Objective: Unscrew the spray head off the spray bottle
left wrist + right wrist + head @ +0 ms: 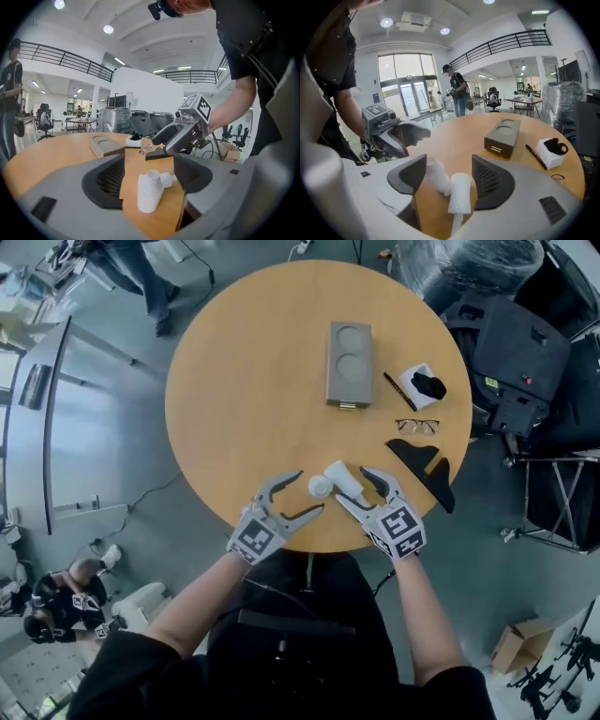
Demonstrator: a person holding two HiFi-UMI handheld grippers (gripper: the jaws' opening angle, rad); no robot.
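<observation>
Round wooden table [244, 381] bearing grey box [349, 363] with two round recesses, lying centre. Pen [399, 391], white block [422, 385], glasses [416, 426] lying rightward. Black wedge [424, 468] sitting at right edge. White spray bottle [321, 487] and spray head [345, 481] lying together near front edge.

**Matt plastics on a smooth wood-look top**

The round table [253, 381] has a pale wood-look top, smooth, with a soft satin sheen. The spray bottle [148, 197] and the spray head [460, 190] are white plastic, smooth and matt. The left gripper [309, 493] and the right gripper [352, 487] have matt grey plastic shells. Their dark pads [487, 180] carry a fine gridded texture. The marker cube [400, 526] is flat black and white, without shine. The grey box [349, 362] looks matt and smooth. The glasses [416, 426] have a thin dark frame. The black wedge [427, 470] is dull. The floor [112, 427] is grey and glossy. The wrapped bundle [469, 268] is covered in shiny, crinkled film.
</observation>
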